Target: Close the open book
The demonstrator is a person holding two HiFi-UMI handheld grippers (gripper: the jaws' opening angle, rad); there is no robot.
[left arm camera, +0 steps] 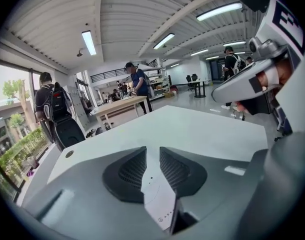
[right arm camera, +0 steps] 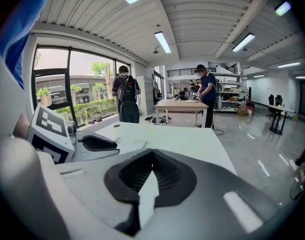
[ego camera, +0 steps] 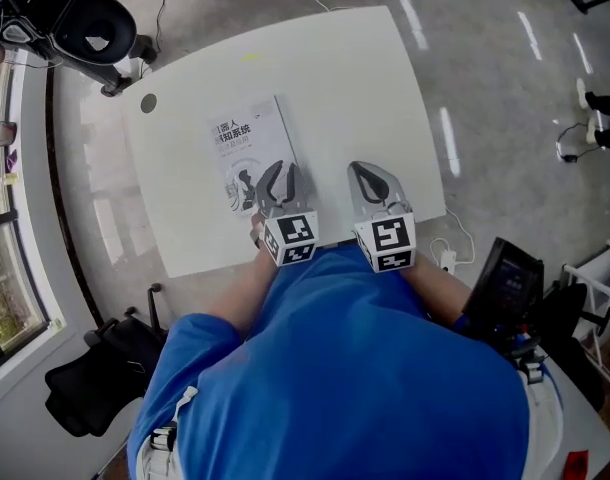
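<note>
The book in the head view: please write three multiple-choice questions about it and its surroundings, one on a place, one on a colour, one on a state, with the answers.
1. Where does the book lie?
A. On the table, its near corner below the left gripper
B. At the table's far right edge
C. On the floor

2. What colour is the table?
A. Black
B. White
C. Brown

3. In what state is the book?
A. Open flat
B. Standing upright
C. Closed, cover up

Answers:
1 A: in the head view the left gripper hangs over the book's near right corner.
2 B: the tabletop is plain white.
3 C: only the printed cover shows, and no spread pages.
</note>
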